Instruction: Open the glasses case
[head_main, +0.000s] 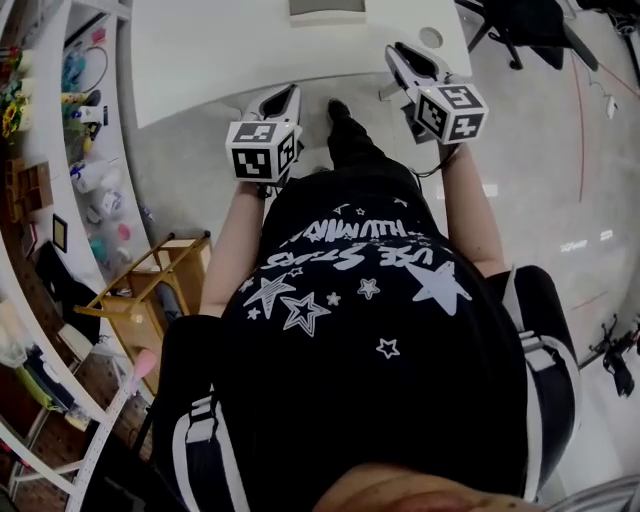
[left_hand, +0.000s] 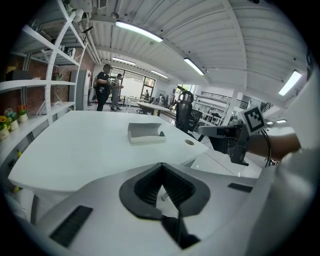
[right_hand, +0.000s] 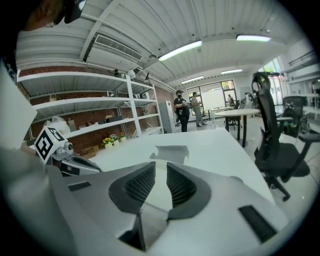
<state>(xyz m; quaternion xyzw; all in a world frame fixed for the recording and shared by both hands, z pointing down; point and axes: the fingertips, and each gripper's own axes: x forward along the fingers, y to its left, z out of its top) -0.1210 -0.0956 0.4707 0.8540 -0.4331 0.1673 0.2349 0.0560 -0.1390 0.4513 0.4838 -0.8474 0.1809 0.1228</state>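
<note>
The glasses case (left_hand: 146, 134) is a pale grey, low box lying on the white table (left_hand: 85, 150), well ahead of both grippers. It also shows in the right gripper view (right_hand: 170, 152) and at the top edge of the head view (head_main: 327, 8). My left gripper (left_hand: 161, 167) is short of the table's near edge; its ribbed pads meet at the tips with nothing between them. My right gripper (right_hand: 161, 172) is held over the table's near corner with a narrow gap between its pads and nothing in it. Both grippers show in the head view, the left gripper (head_main: 288, 95) and the right gripper (head_main: 400, 55).
White shelves (head_main: 40, 200) with small items line the left wall, and a wooden stool (head_main: 150, 285) stands beside them. A black office chair (right_hand: 277, 145) stands to the right of the table. A round cable hole (left_hand: 189, 142) lies near the case. Two people (left_hand: 107, 92) stand far back.
</note>
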